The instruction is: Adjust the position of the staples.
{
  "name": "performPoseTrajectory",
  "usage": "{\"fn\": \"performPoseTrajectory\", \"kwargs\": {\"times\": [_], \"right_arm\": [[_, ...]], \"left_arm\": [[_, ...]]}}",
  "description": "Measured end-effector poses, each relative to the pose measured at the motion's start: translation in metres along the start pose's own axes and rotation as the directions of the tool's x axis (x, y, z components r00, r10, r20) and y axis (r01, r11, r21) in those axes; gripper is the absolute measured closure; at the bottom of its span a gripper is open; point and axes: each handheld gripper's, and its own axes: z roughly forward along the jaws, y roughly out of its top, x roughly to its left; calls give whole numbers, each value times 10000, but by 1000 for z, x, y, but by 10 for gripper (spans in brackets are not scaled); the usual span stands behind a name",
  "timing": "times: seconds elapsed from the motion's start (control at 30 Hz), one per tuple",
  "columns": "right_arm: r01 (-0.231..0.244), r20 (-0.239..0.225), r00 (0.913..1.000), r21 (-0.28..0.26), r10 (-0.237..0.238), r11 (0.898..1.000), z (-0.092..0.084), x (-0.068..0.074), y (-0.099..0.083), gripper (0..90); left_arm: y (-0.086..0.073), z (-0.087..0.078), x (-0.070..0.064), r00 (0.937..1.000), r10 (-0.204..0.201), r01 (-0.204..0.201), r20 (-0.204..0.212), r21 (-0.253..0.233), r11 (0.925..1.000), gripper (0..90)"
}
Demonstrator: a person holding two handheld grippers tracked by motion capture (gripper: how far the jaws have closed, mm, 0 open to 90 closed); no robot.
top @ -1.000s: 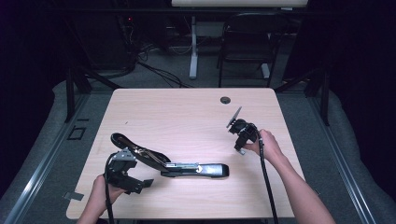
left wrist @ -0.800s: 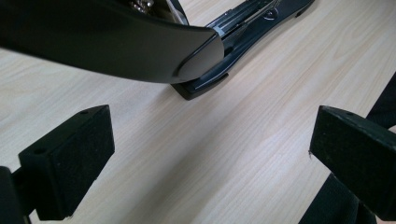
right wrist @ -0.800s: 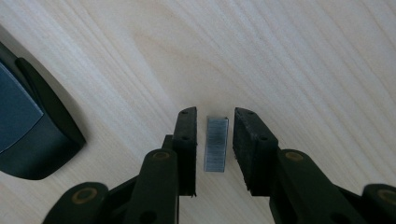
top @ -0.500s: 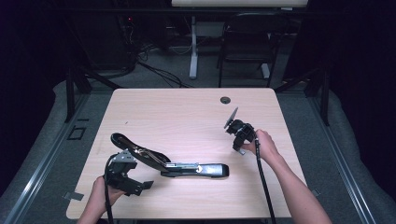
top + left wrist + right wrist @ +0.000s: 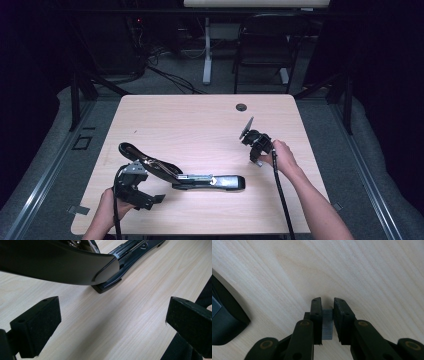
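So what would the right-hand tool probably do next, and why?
Probably carry its load over to the open stapler. The right gripper has just been closing its jaws on a small grey strip of staples, now pinched between them, while the stapler lies with its lid swung up and its channel exposed beside the open left gripper.

The left gripper (image 5: 134,186) is held low at the near left, its fingers (image 5: 37,325) spread wide apart. The right gripper (image 5: 327,315) is held farther out, fingers (image 5: 316,315) having just been closing, pressed on a small grey block (image 5: 327,323).
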Motion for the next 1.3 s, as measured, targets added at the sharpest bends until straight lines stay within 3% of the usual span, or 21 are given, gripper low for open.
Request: {"fn": "performPoseTrajectory", "kwargs": {"times": [0.17, 0.27, 0.47, 0.6, 0.93, 1.3], "right_arm": [[-80, -199, 9998, -327, 73, 9994, -7, -2, -3, 785], [-320, -403, 9988, -788, 289, 9964, -13, -1, -8, 785], [-225, -337, 9992, -956, 193, 9952, -22, 0, -11, 785], [-160, -621, 9980, -1346, 77, 9908, -29, 1, -14, 785], [166, -540, 9982, -1604, -256, 9869, -41, 7, -15, 785], [530, -431, 9972, -1772, -616, 9827, -47, 16, -12, 785]], "left_arm": [[0, 0, 1, 10000, -25, 25, 3, -24, 10000, 1], [0, 0, 2, 10000, -20, 20, 35, 59, 10000, 1], [0, 1, 1, 10000, 7, -7, 34, 97, 10000, 1], [0, 1, 1, 9999, 31, -32, 109, 83, 10000, 1], [-1, -3, 5, 9998, -209, 210, 18, -212, 9996, 1], [-1, -1, 4, 9999, -110, 110, 59, -52, 9999, 1]]}}
